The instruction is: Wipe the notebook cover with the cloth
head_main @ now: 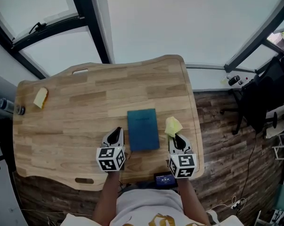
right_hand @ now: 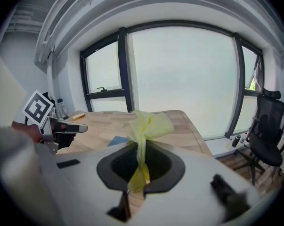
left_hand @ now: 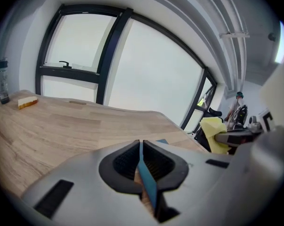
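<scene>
A teal notebook (head_main: pixel 142 129) lies flat on the wooden table (head_main: pixel 76 117), near its front edge. To the notebook's left my left gripper (head_main: pixel 116 132) is shut with nothing held, its tips a little apart from the cover. In the left gripper view the jaws (left_hand: pixel 140 147) meet, and a thin strip of notebook (left_hand: pixel 161 141) shows past them. My right gripper (head_main: pixel 176 136) hovers at the notebook's right side, shut on a crumpled yellow cloth (head_main: pixel 173 126). The cloth (right_hand: pixel 149 124) sticks up from between the jaws in the right gripper view.
A yellow sponge (head_main: pixel 40 98) and a bottle (head_main: pixel 10 106) sit at the table's far left. A black office chair (head_main: pixel 262 98) stands on the wood floor to the right. Large windows run behind the table. A dark device (head_main: pixel 164 179) rests at the front edge.
</scene>
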